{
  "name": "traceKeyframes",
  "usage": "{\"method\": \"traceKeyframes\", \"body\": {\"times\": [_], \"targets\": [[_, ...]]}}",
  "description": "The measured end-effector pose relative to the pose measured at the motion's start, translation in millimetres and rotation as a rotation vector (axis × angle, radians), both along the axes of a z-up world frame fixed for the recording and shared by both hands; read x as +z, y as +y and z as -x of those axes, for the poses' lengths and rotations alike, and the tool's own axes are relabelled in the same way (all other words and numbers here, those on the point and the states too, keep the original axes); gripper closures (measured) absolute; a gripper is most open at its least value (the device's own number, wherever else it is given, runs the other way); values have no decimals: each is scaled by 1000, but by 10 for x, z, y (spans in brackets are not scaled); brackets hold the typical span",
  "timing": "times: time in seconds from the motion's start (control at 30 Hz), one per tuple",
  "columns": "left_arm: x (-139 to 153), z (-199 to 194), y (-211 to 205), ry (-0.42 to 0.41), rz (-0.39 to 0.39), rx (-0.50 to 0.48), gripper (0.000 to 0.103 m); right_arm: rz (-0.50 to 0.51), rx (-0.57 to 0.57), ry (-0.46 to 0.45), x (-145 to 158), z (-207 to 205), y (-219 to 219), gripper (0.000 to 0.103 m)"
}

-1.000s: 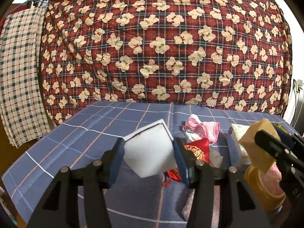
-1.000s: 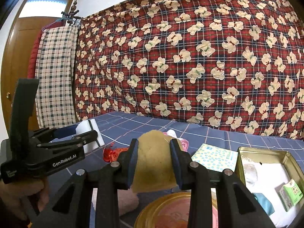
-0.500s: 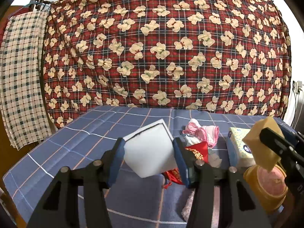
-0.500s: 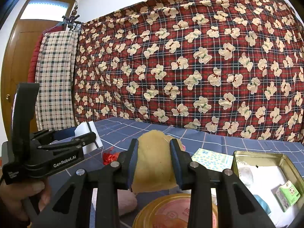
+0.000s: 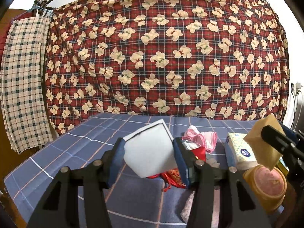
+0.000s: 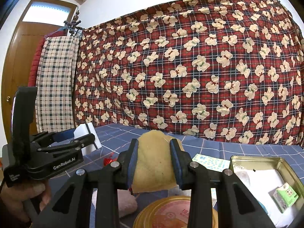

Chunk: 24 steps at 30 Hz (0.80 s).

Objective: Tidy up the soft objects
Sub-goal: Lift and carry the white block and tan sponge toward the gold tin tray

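Left gripper (image 5: 149, 158): jaws clamped on a white sponge block (image 5: 150, 152), held tilted above the blue checked counter (image 5: 72, 152), frame centre. Right gripper (image 6: 154, 163): jaws clamped on a tan sponge (image 6: 153, 168), lower centre of its view, above a round gold tin (image 6: 171, 215). On the counter near the sponges: pink cloth (image 5: 201, 138), red pouch (image 5: 174, 176), tissue pack (image 5: 240, 150). Lower right of right-wrist view: open rectangular tin (image 6: 256, 159) holding a small green box (image 6: 286, 196). Bear-print quilt (image 5: 161, 57) hangs behind.
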<state>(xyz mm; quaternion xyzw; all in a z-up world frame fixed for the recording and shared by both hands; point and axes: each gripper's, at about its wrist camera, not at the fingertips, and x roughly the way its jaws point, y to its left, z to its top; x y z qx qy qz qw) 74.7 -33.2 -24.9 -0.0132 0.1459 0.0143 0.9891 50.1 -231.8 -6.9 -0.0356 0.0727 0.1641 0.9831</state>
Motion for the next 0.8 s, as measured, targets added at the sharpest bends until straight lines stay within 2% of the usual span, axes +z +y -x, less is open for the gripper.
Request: {"method": "traceKeyframes", "body": {"times": [0.33, 0.8], "targets": [[18, 47, -33, -27, -5, -2, 52, -8, -18, -16, 14, 37, -45, 67], [39, 52, -370, -33, -13, -64, 52, -4, -77, -30, 28, 66, -113, 67]]}}
